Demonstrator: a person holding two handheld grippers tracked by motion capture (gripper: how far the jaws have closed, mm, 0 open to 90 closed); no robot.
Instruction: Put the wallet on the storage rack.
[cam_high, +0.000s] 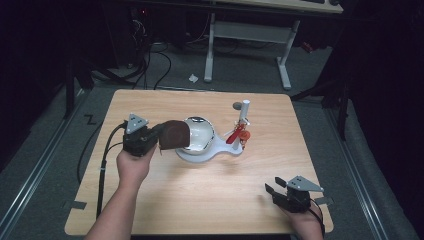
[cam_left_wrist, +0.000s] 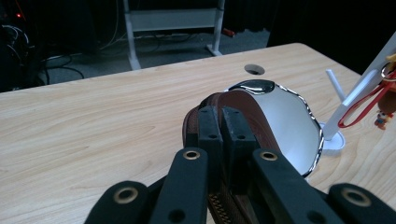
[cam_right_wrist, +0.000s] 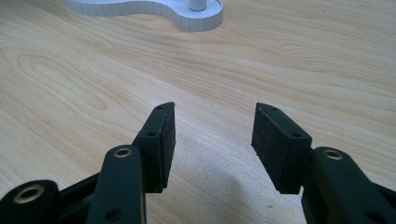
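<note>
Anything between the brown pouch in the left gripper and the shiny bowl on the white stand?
Nothing visible. The left gripper is shut on the brown pouch, which already sits against the near rim of the shiny bowl on the white stand.

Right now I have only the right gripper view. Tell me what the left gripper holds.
Observer: The left gripper has its fingers shut on a brown zipped pouch.
Operator: Give me where that pouch is.
Observer: Right beside the shiny bowl on the white stand, at the bowl's left in the high view.
Operator: Report what hangs on the post.
Observer: A red loop hangs from the white post.
</note>
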